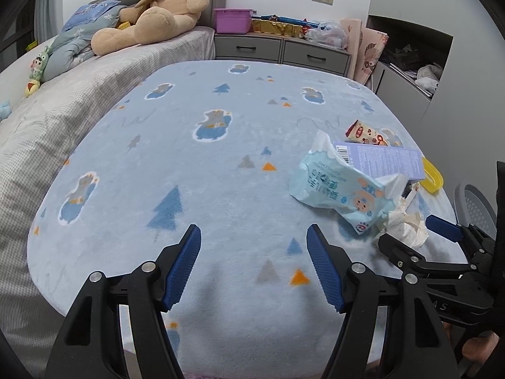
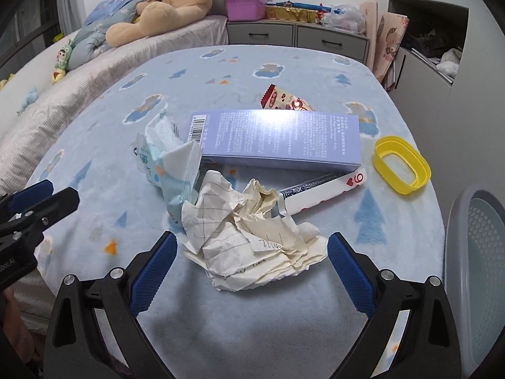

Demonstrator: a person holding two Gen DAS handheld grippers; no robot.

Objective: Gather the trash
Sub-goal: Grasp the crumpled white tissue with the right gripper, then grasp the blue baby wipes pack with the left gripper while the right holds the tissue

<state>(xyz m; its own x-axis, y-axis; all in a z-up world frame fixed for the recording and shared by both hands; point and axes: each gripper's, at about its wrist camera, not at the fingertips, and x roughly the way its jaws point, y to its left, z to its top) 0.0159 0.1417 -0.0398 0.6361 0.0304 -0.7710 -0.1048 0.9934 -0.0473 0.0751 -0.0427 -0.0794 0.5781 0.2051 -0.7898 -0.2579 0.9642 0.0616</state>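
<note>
Right gripper (image 2: 249, 271) wide, straddling crumpled paper (image 2: 252, 237): light, springy; pinch its bulky middle. Left gripper (image 1: 254, 265) wide, empty.

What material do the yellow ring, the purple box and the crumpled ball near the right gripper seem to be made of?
Yellow ring: likely hard plastic, smooth with a slight sheen, and it keeps a rigid oval shape.
Purple box: probably coated cardboard; it has flat faces, sharp edges and a bright glare on top.
Crumpled ball: paper, matt, with sharp creases, ruled lines and handwriting. It lies between the open fingers of the right gripper.
</note>
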